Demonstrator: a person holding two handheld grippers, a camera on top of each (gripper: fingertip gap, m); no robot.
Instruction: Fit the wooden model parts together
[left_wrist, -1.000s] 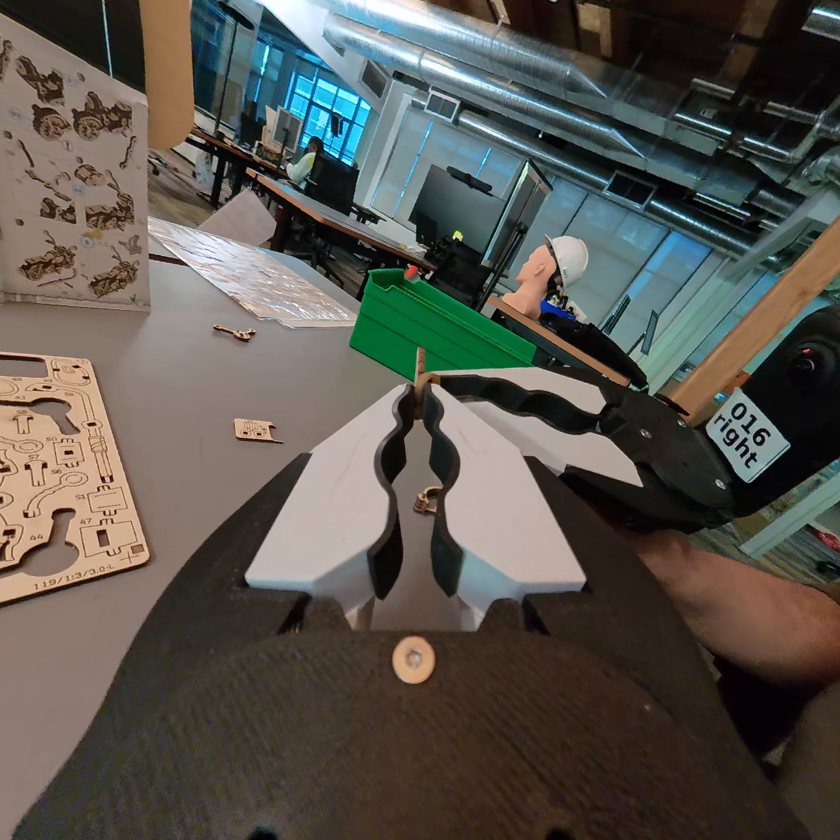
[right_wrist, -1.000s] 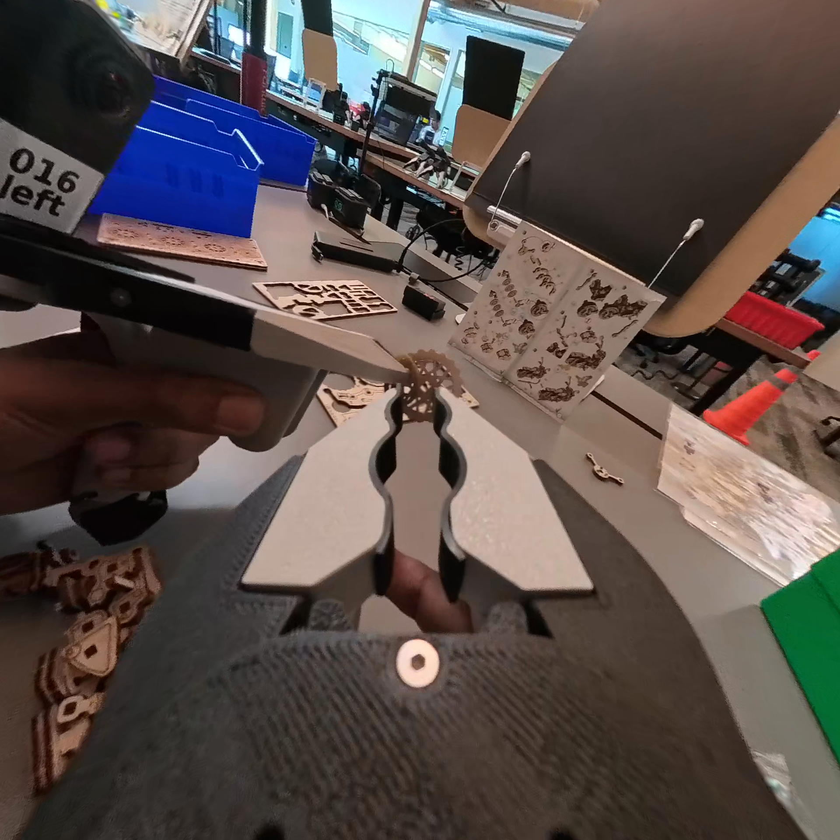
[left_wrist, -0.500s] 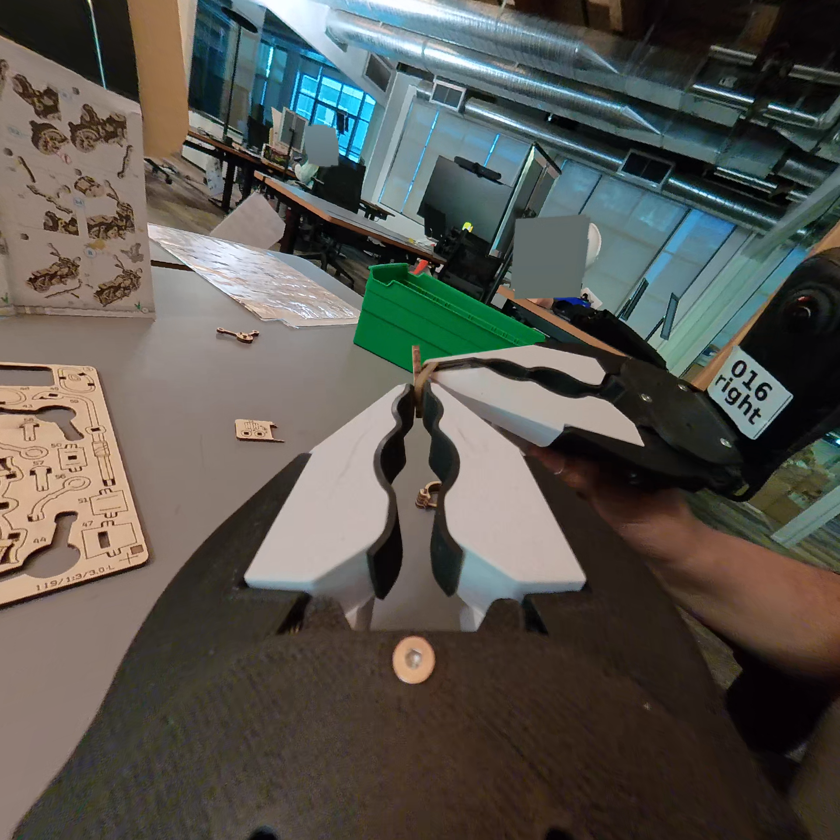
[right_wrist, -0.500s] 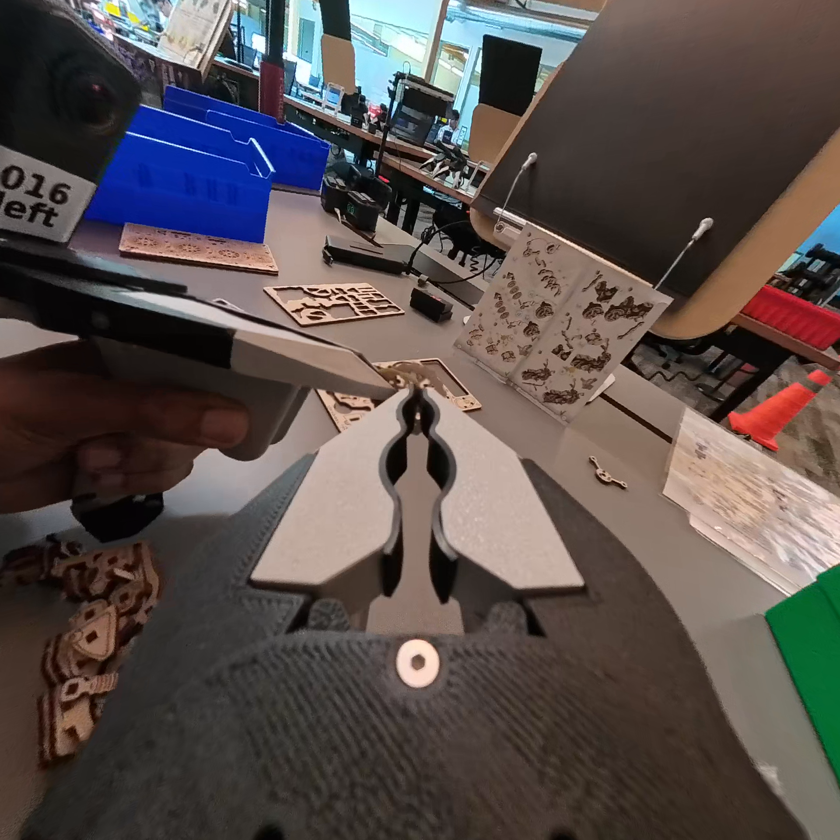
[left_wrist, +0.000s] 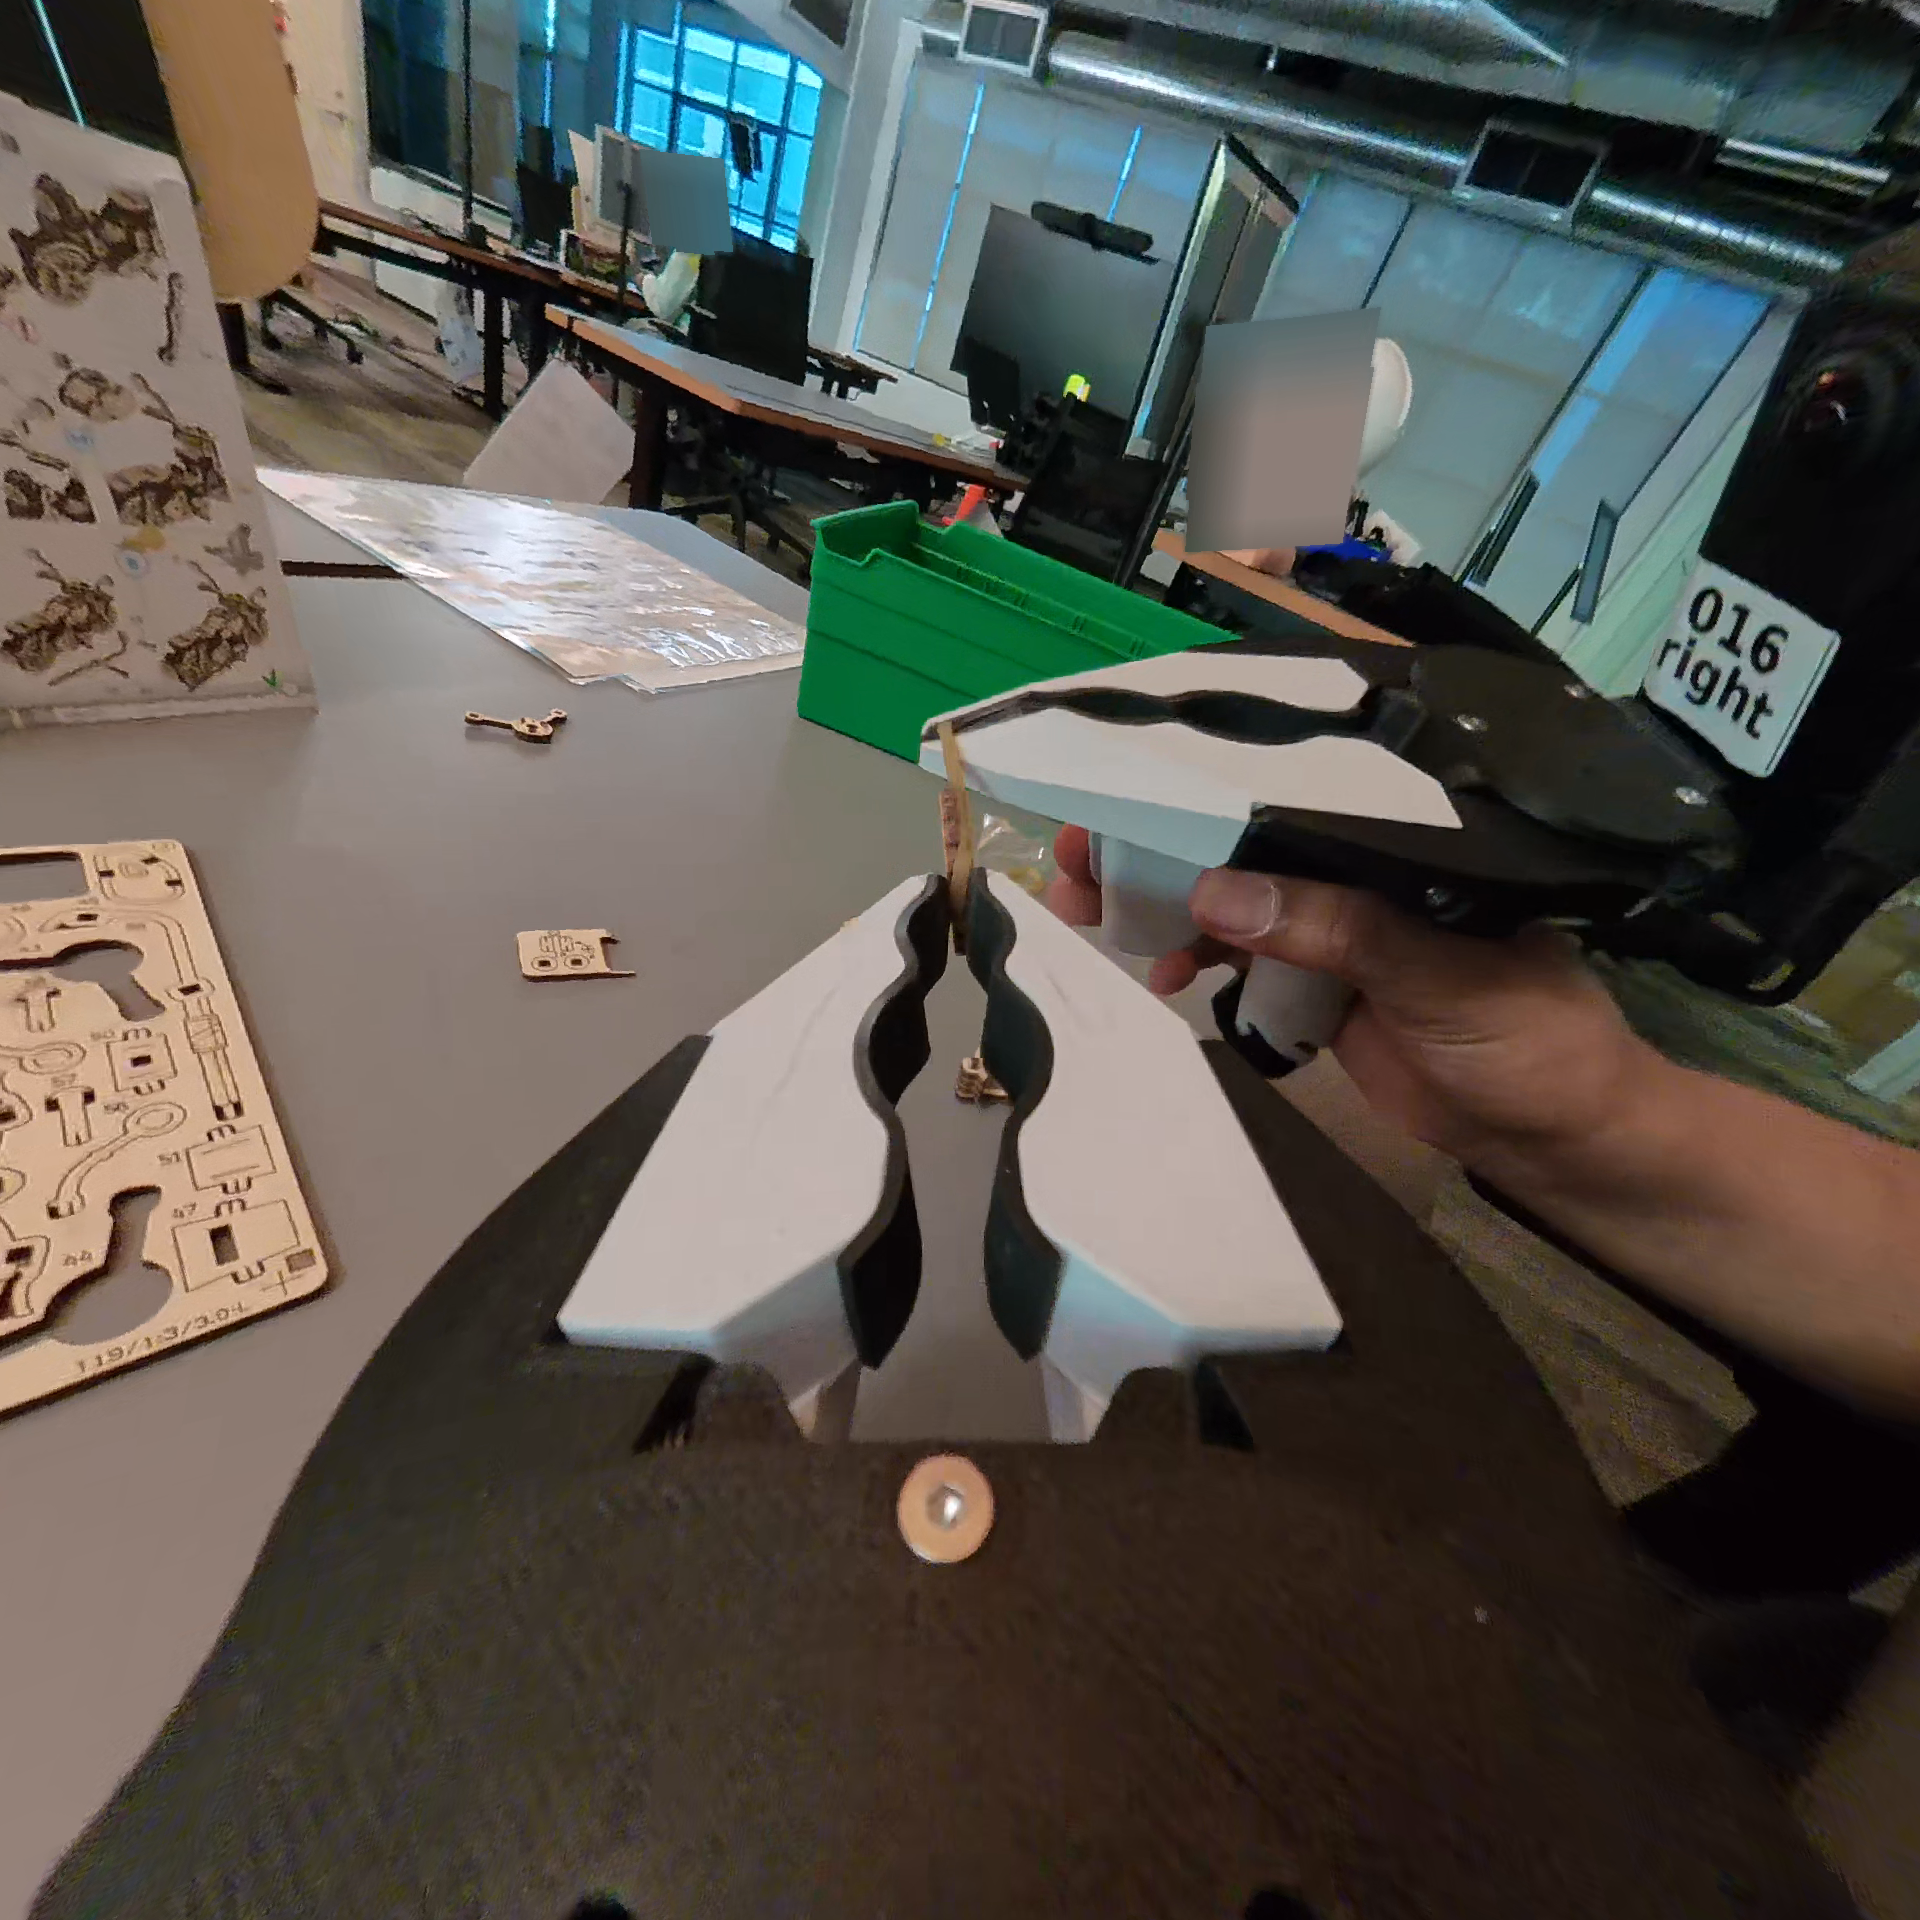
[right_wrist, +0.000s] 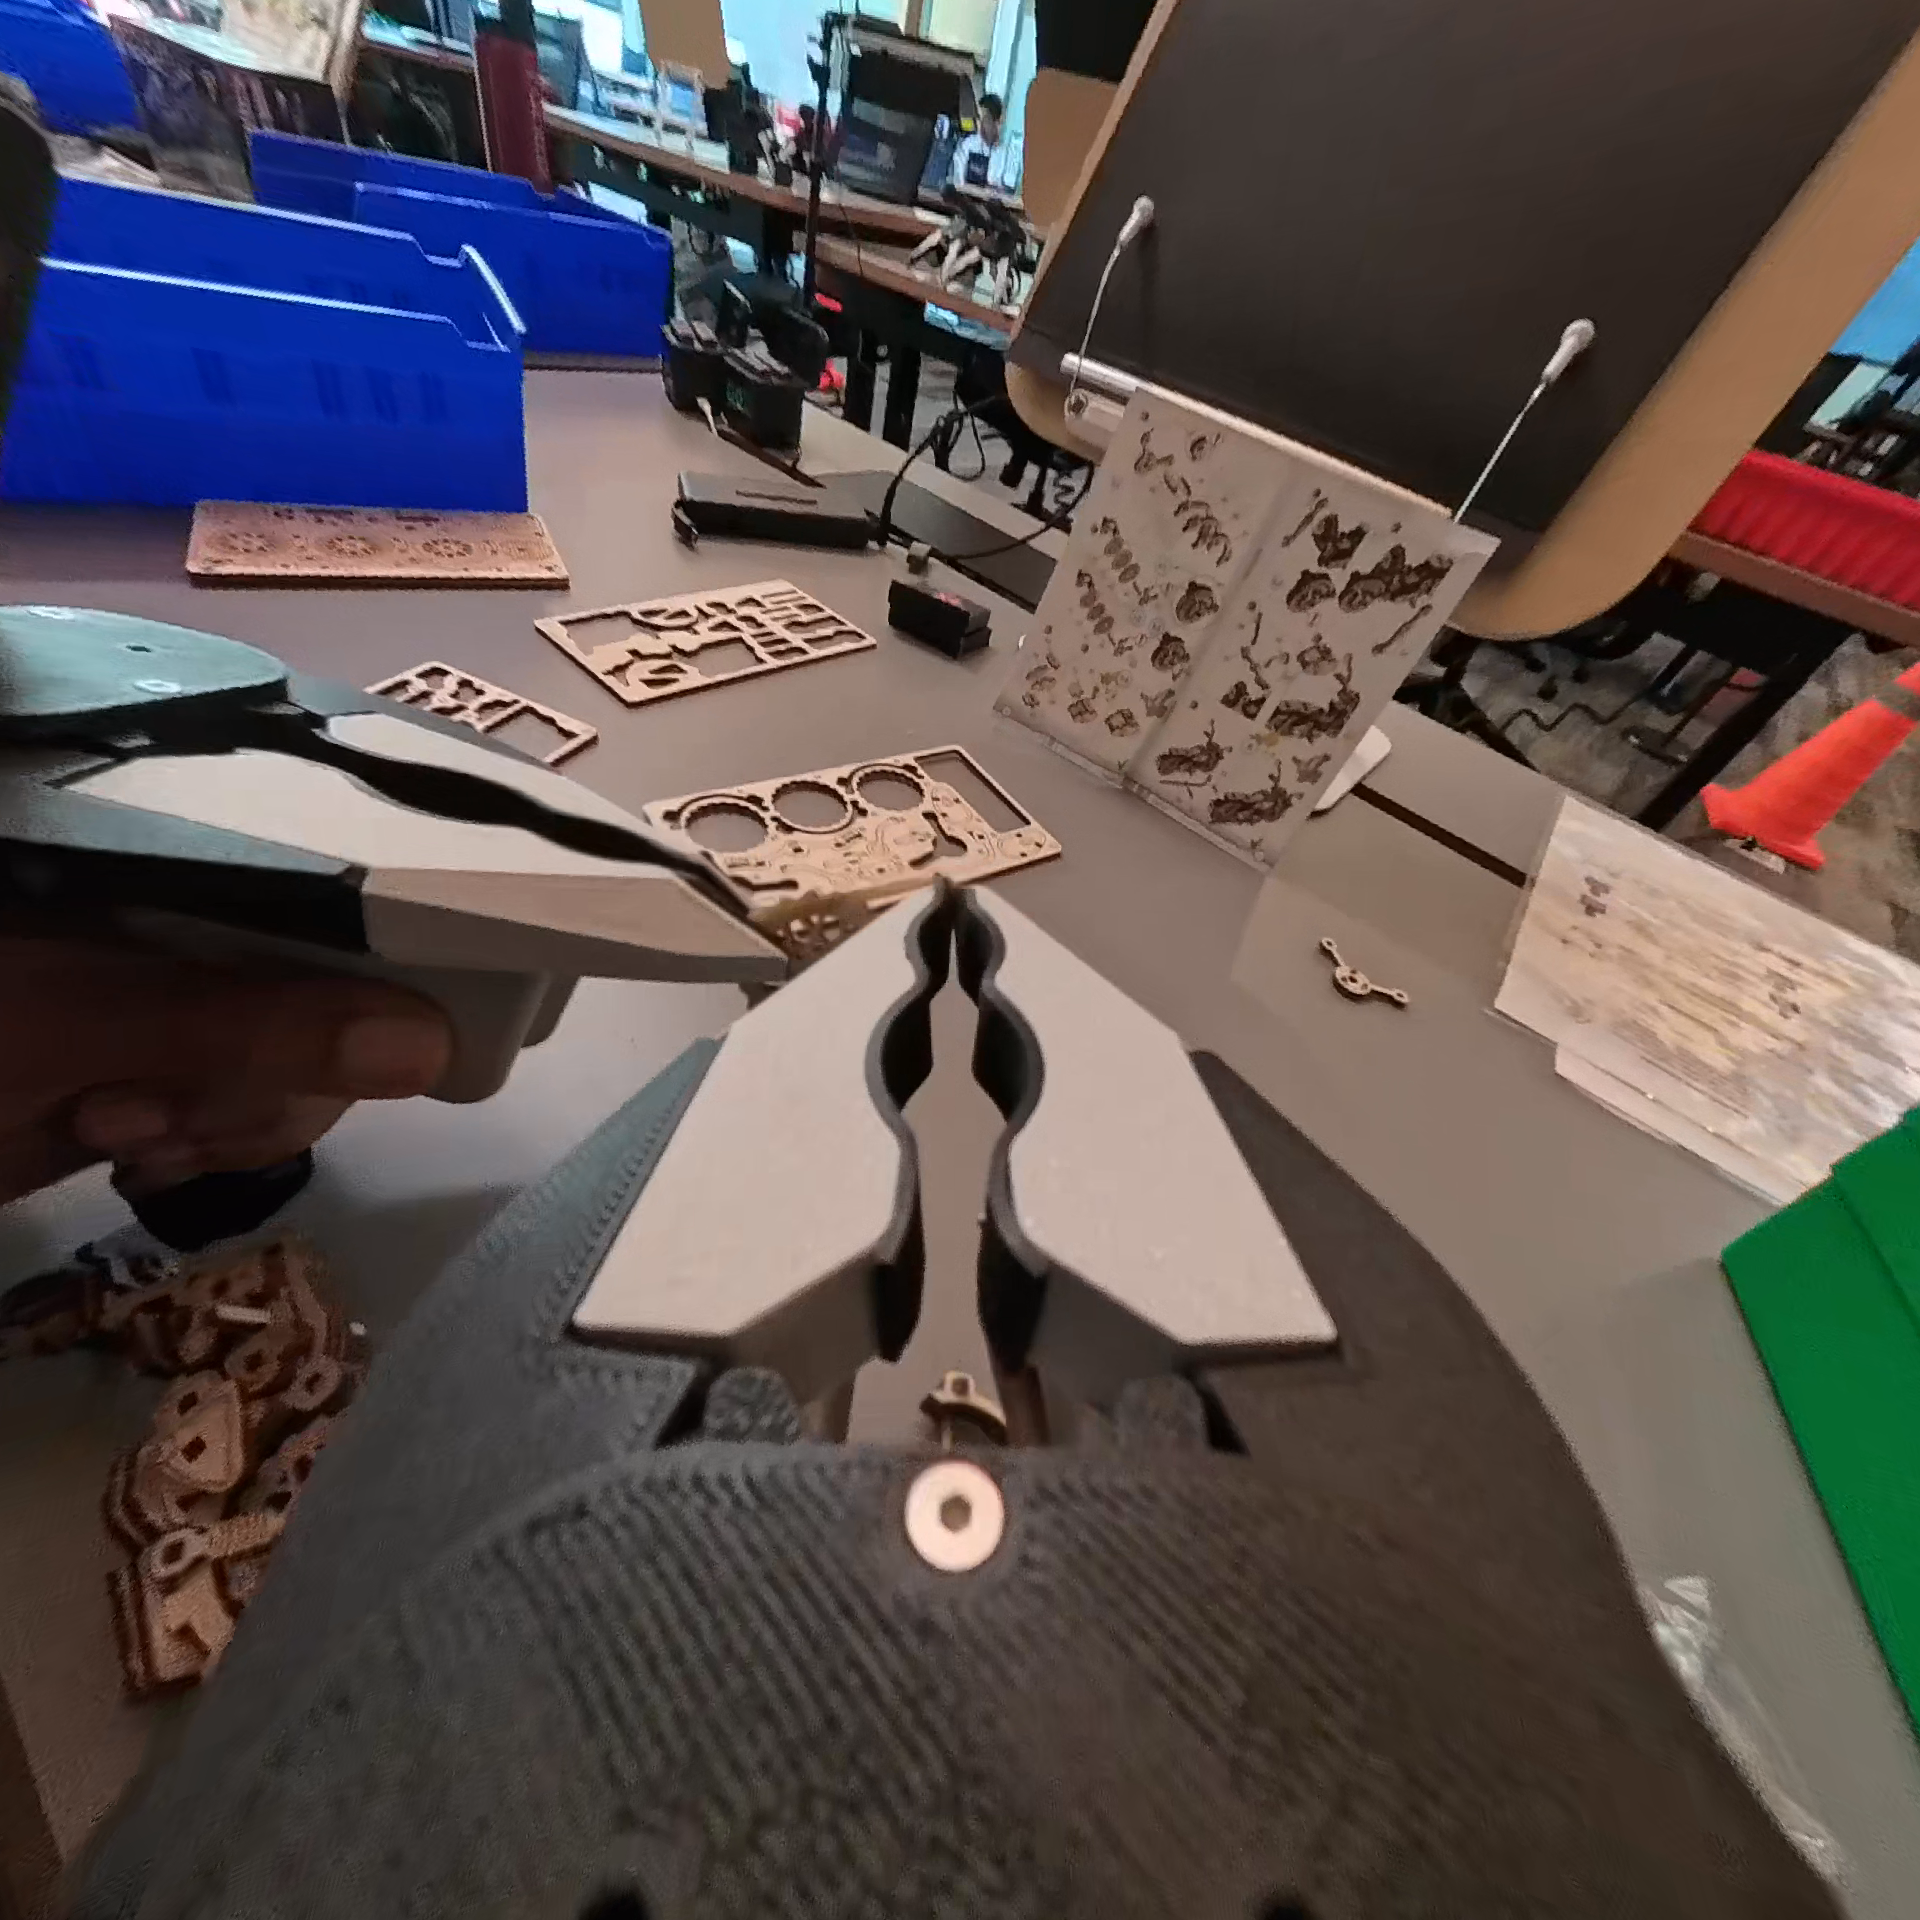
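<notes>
A thin wooden gear (left_wrist: 954, 821) stands edge-on between the two grippers above the grey table (left_wrist: 644, 831). My left gripper (left_wrist: 956, 899) is shut on the gear's lower edge. My right gripper (left_wrist: 935, 727) reaches in from the right, and its shut tips pinch the gear's top edge. In the right wrist view the gear (right_wrist: 805, 920) peeks out between the left gripper (right_wrist: 764, 930) and my right gripper (right_wrist: 948, 899), mostly hidden behind a finger. A small wooden part (left_wrist: 982, 1081) lies on the table below the fingers.
A punched wooden sheet (left_wrist: 135, 1122), a small flat piece (left_wrist: 571, 951) and a key-shaped piece (left_wrist: 516, 724) lie to the left. A green bin (left_wrist: 966, 634) stands behind. The right wrist view shows more sheets (right_wrist: 852, 821), assembled wooden parts (right_wrist: 208, 1382), blue bins (right_wrist: 260, 395) and an instruction stand (right_wrist: 1236, 644). Left and right tips are no more than a few centimetres apart.
The right gripper has lifted up and to the right of the left gripper's tips, so more of the gear shows between them. Both stay shut.
</notes>
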